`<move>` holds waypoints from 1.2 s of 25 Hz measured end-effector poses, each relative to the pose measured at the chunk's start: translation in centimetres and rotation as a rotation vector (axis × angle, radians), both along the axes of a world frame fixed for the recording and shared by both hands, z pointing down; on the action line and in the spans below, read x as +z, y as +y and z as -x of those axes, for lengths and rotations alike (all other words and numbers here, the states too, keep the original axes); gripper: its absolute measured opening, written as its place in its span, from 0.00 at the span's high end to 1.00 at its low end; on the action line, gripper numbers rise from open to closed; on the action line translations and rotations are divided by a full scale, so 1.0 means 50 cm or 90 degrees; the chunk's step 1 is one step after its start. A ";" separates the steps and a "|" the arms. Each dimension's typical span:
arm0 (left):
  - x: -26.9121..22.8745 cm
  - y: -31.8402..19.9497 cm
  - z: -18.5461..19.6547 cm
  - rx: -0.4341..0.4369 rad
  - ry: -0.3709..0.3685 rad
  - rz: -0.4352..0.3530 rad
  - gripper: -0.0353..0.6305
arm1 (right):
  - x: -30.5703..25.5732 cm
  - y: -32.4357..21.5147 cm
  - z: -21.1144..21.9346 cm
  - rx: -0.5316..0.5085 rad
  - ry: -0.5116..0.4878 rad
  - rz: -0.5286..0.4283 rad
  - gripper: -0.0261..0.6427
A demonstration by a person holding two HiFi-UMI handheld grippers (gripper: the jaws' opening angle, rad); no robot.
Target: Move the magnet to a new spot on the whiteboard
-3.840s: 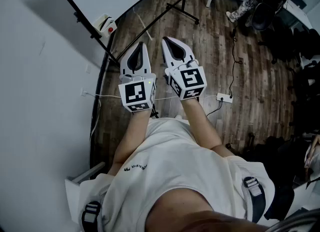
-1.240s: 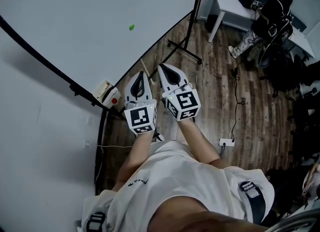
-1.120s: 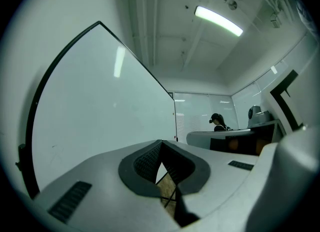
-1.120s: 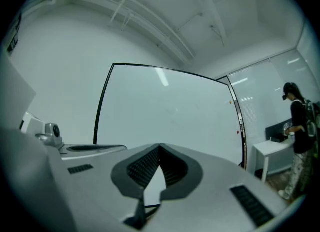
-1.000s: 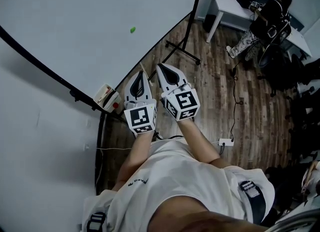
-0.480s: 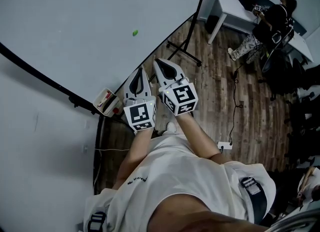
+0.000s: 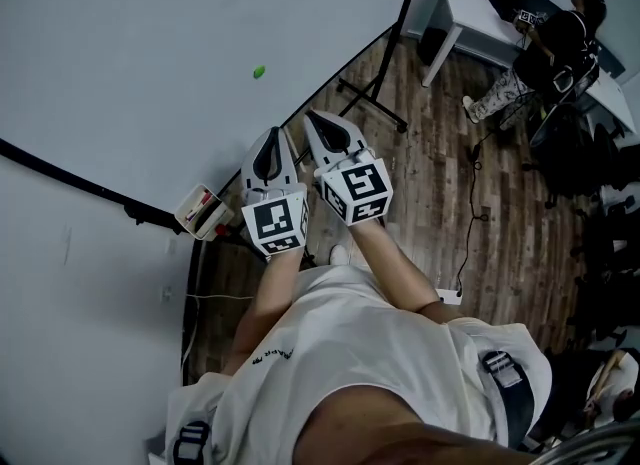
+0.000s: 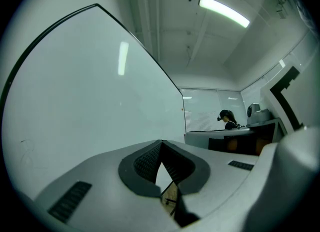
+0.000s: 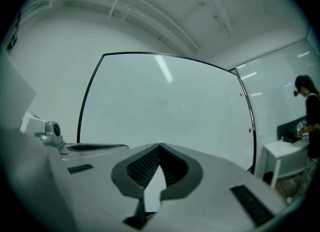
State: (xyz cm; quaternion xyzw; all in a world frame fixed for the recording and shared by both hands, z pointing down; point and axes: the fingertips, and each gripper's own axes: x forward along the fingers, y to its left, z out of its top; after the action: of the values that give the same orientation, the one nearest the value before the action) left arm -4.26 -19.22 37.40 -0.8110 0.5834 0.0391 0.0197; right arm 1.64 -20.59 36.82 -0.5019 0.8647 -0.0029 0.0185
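Magnet [image 7: 259, 72], green, on whiteboard [image 7: 140, 23]: far and slightly left of left gripper [image 7: 270, 139], well apart; farther from right gripper [image 7: 322, 123]. Both pinched closed, empty.

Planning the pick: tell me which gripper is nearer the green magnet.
Left. The left gripper points just below the green magnet on the whiteboard; the right gripper sits beside it, farther from the board.
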 end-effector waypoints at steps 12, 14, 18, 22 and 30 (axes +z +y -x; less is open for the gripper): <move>0.015 -0.046 -0.018 -0.062 -0.024 0.004 0.94 | 0.021 -0.048 -0.010 -0.063 -0.013 0.005 0.94; 0.017 -0.053 -0.006 -0.065 -0.024 0.007 0.94 | 0.026 -0.057 -0.002 -0.064 -0.015 0.010 0.94; 0.013 -0.067 0.024 -0.068 -0.023 0.007 0.94 | 0.026 -0.077 0.021 -0.063 -0.016 0.013 0.94; 0.012 -0.076 0.044 -0.064 -0.021 0.008 0.94 | 0.027 -0.087 0.047 -0.065 -0.014 0.013 0.94; 0.028 -0.091 0.076 -0.062 -0.017 0.008 0.94 | 0.055 -0.120 0.087 -0.077 -0.003 0.029 0.94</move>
State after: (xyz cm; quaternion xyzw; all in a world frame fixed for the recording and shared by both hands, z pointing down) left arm -8.06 -23.77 38.80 -0.7822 0.6220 0.0240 0.0243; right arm -2.71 -26.60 39.59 -0.4491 0.8931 -0.0250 0.0088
